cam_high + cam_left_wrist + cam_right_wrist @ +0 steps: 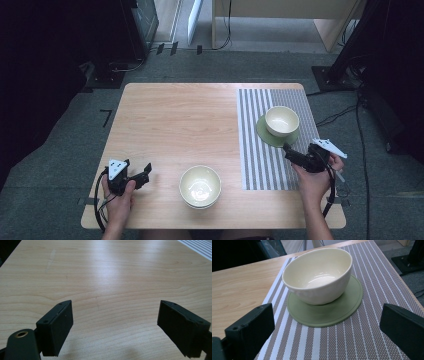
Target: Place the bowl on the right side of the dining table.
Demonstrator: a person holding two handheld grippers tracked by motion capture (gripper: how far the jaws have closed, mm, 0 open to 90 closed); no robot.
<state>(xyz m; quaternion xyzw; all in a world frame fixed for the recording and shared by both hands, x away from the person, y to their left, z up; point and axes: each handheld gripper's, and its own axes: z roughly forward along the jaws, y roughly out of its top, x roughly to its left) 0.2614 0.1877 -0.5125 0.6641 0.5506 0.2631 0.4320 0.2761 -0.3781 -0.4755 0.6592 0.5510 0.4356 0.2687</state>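
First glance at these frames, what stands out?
The cream bowl sitting on a green round coaster, on the striped placemat at the table's right. The right gripper faces it with jaws open. A second, wider bowl stands at the near edge on bare wood, beside the open left gripper.

In the right gripper view, the cream bowl (318, 275) is covering the middle of the green coaster (325, 310), so where its base is meeting the coaster is staying out of sight. The striped mat (362, 340) is running off the bottom and right edges there. Both jaws of the right gripper (327, 332) are getting cut by the lower edge.

In the left gripper view, the left gripper (115, 327) is also losing its jaw roots past the bottom edge.

In the high view, the person's forearms are leaving the frame at the bottom, and the near bowl (200, 186) may be two stacked; its layered rim is showing too small to tell.
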